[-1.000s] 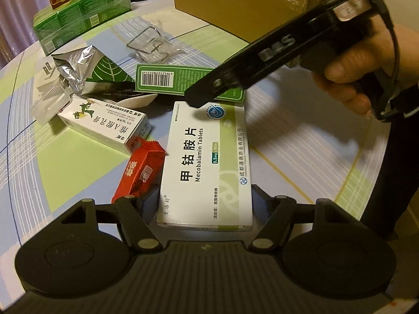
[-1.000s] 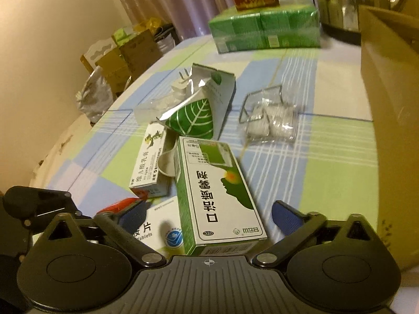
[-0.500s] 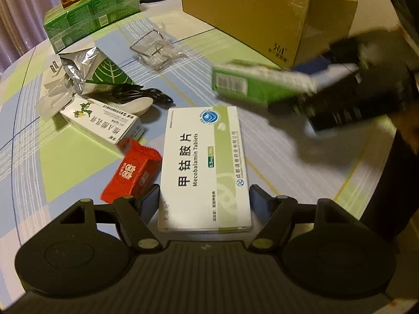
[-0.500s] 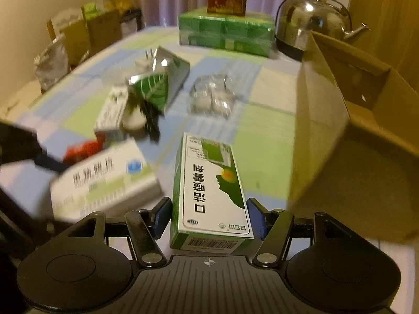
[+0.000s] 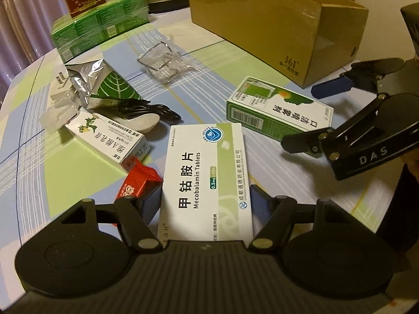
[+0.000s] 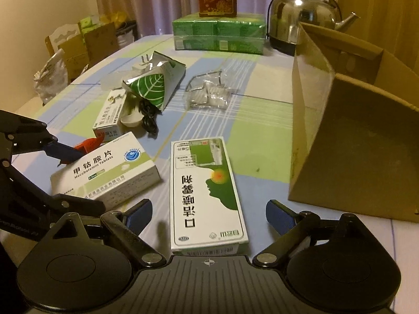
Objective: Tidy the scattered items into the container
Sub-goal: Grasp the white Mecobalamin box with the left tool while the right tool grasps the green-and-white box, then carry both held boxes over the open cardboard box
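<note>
A white Mecobalamin tablet box lies lengthwise between the fingers of my left gripper, which press on both its long sides. The right wrist view shows the same box at the left, inside my left gripper. A green-and-white spray box lies flat on the tablecloth between the wide-apart fingers of my right gripper, touching neither. The left wrist view shows this green box and my open right gripper around it. The open cardboard box stands just right of it.
Left of the white box lie a red packet, a narrow white carton, a spoon, a black cable and a foil leaf bag. A clear bag, green packs and a kettle sit farther back.
My right gripper carried the green box rightward toward the cardboard box, set it down on the table and opened. My left gripper's fingers closed in on the white box.
</note>
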`<state>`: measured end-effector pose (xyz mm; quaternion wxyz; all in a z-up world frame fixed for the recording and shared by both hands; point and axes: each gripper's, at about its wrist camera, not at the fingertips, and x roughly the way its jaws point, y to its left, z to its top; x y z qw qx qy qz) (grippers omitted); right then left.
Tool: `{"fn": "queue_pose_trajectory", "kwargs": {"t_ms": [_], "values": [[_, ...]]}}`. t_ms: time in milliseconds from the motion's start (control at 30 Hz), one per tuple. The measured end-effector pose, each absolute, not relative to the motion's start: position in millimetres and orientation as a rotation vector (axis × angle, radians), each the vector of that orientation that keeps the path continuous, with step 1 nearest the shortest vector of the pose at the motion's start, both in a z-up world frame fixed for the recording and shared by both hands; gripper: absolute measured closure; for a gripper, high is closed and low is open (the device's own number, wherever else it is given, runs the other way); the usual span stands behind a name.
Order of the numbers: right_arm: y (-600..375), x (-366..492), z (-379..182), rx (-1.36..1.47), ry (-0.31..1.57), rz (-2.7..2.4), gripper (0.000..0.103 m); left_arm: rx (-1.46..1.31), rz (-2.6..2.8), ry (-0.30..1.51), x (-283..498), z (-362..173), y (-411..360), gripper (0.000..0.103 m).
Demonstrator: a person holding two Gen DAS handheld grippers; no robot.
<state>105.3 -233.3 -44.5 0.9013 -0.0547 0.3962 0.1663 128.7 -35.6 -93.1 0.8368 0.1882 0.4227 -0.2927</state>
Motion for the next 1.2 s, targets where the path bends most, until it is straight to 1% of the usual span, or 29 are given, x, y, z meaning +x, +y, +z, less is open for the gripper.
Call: {"fn": "queue_pose_trajectory", "kwargs": {"t_ms": [67,167,267,300,467,767,1067,1200], "values": [[-231.5,107.8,-46.1,-0.115,0.816,0.354,0.014,0.394,-0.615,0.892,129.3,-93.6,-35.7,0.034],[-226.7,113.5,-48.6,-0.128,0.817,0.365,0.024,0.4,-0.613,0.889,129.9,-94.8,-37.6,0.034],[-225.5,115.6,-51.0,-0.143,0.826,0.371,0.038,0.398,-0.61,0.889,130.4,-97.0,-38.5,0.034],[-225.9,116.0,-51.2,-0.146,0.828,0.371,0.05,0.396,-0.61,0.891,130.9,-97.6,-38.8,0.034],[-234.6,110.1,-45.8,-0.107,0.827,0.363,0.05,0.38,-0.596,0.879,128.0,-97.0,-40.9,0.036],[-252.0,80.8,-28.6,-0.059,0.817,0.315,0.05,0.353,-0.616,0.858,104.7,-82.2,-50.6,0.036],[-250.0,74.7,-39.0,-0.099,0.834,0.299,0.05,0.383,-0.615,0.891,94.8,-89.2,-61.2,0.036],[-250.8,79.5,-45.9,-0.089,0.846,0.297,0.048,0.393,-0.609,0.899,95.9,-95.3,-62.1,0.036]]}}
